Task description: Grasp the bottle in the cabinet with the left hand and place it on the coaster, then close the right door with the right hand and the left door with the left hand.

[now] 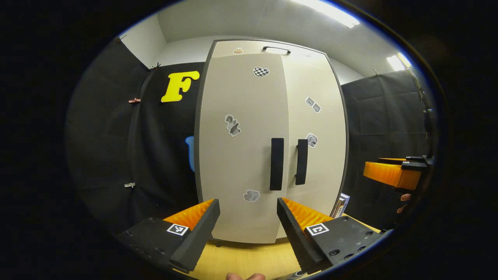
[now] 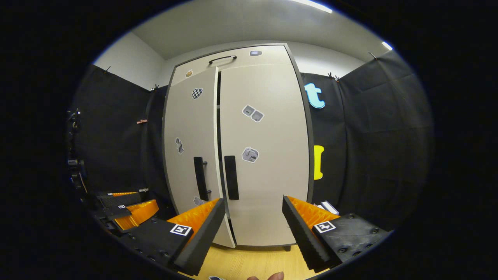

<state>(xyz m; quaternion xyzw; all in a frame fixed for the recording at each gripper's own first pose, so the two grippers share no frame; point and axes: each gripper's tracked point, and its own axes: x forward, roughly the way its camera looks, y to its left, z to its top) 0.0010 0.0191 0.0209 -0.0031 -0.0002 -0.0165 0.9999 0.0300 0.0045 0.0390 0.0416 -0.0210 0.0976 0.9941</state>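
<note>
Right gripper view: both doors [image 2: 233, 155] look almost closed, the left slightly ajar; both hand-held grippers [image 2: 251, 229] spread, empty.

Right ahead of the left gripper [image 1: 248, 229] stands the cabinet [image 1: 241, 155], tall and wide like a wall. Its left door [image 1: 241, 116] sticks out a bit in front of the right door [image 1: 315, 136], with a thin dark gap between them, too thin for a gripper. Two handles [image 1: 276, 163] poke out near the middle. The gripper's jaws are wide apart with nothing between them. Bare surface [image 1: 241, 260] lies below. The right gripper [image 2: 253, 233] has free room in front too. Black cloth [image 2: 369, 147] closes in both sides.
</note>
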